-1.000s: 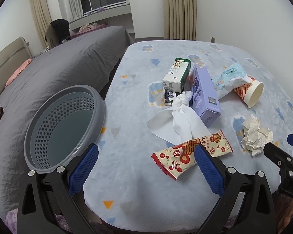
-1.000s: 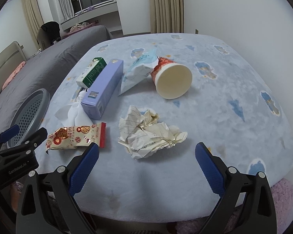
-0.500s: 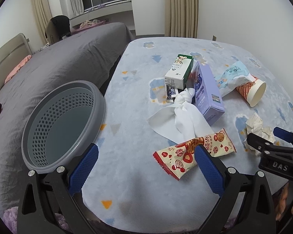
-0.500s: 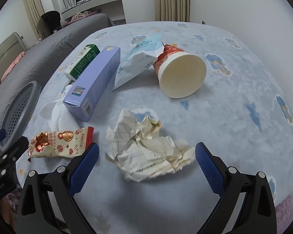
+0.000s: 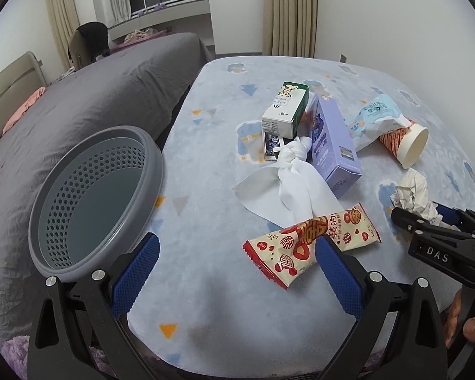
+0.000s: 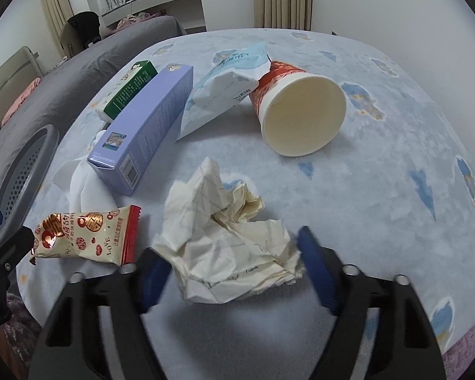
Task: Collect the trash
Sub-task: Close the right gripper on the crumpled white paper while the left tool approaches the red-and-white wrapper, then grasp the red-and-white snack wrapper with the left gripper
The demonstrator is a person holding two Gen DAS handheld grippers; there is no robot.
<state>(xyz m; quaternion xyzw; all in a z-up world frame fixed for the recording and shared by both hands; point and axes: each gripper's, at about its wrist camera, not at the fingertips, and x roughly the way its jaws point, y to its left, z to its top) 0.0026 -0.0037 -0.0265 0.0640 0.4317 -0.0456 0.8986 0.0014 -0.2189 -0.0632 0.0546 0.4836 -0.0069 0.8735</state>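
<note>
Trash lies on a pale blue patterned table [image 5: 212, 164]. A crumpled paper ball [image 6: 228, 240] sits between the blue pads of my right gripper [image 6: 234, 272], which is open around it; the paper also shows in the left wrist view [image 5: 411, 193]. A red and cream snack wrapper [image 5: 310, 237] lies just ahead of my open, empty left gripper [image 5: 236, 275]. A white tissue [image 5: 294, 183], a purple box [image 5: 329, 139], a green and white carton [image 5: 286, 109], a light blue pouch [image 5: 373, 117] and a tipped paper cup [image 6: 300, 110] lie beyond. A grey perforated basket [image 5: 91, 196] stands at the left.
A bed with a grey cover [image 5: 95, 95] runs along the table's left side, under the basket. A white wall [image 5: 395, 15] and beige curtains [image 5: 288, 9] stand behind the table. The table's front edge is close below both grippers.
My right gripper has moved forward and down over the crumpled paper, and its pads now flank it, closer together. The left gripper has barely shifted.
</note>
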